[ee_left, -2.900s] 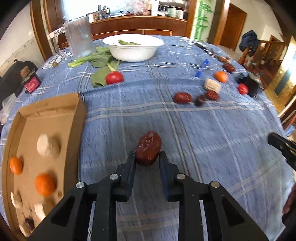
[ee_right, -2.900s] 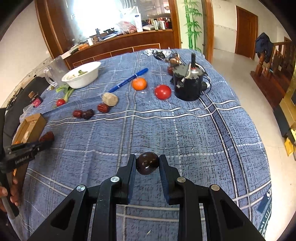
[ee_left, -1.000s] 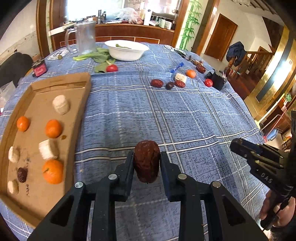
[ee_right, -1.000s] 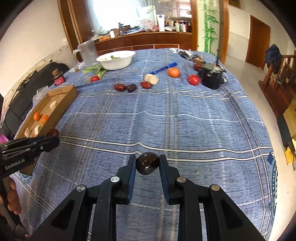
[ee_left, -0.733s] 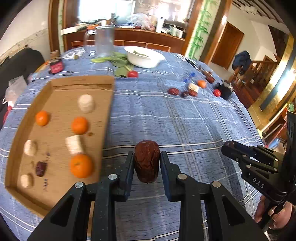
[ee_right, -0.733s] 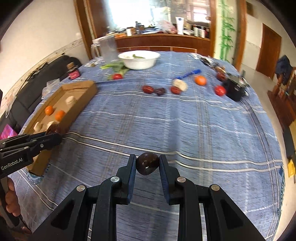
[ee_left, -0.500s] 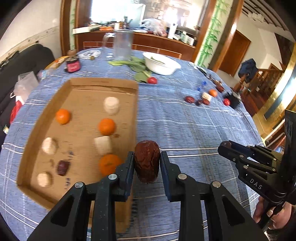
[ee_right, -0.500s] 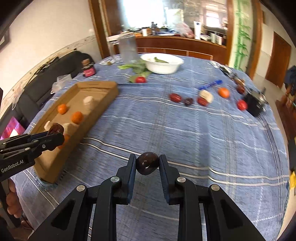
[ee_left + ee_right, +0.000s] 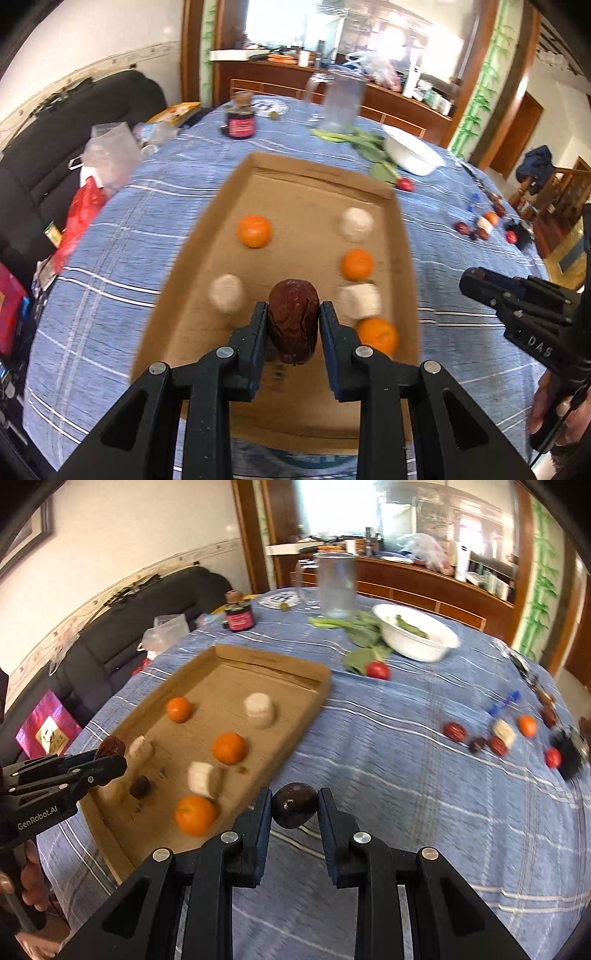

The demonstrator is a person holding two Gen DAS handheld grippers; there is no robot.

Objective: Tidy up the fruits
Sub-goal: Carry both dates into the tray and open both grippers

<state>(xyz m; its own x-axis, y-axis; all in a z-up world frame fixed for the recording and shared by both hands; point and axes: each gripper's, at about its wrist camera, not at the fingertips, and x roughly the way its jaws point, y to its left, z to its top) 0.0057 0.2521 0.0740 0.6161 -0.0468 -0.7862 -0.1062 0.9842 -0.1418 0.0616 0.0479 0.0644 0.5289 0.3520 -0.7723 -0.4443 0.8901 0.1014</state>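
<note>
We see the left tool closed on a wrinkled red date, both pads pressed to its sides, and it hangs over the near half of the cardboard tray. The date is held upright, clear of the tray floor as far as we can tell.

The right tool is clamped on a small dark round fruit, and it sits above the blue checked cloth of the worktop, just outside the tray's near right wall. In the right wrist view the left tool shows at the tray's left side with the date poking from its tip.

Inside the tray we count three oranges, two along the right wall and one toward the left, with pale round and blocky pieces among them. A small dark date lies on the tray floor near its left wall.

Beyond the tray's far end stand a clear jug, a white bowl with greens, loose green leaves and a red tomato. A dark jar stands off the tray's far left corner. Well to the right of the tray, more dates, an orange and another tomato lie in a loose cluster, blurred.
</note>
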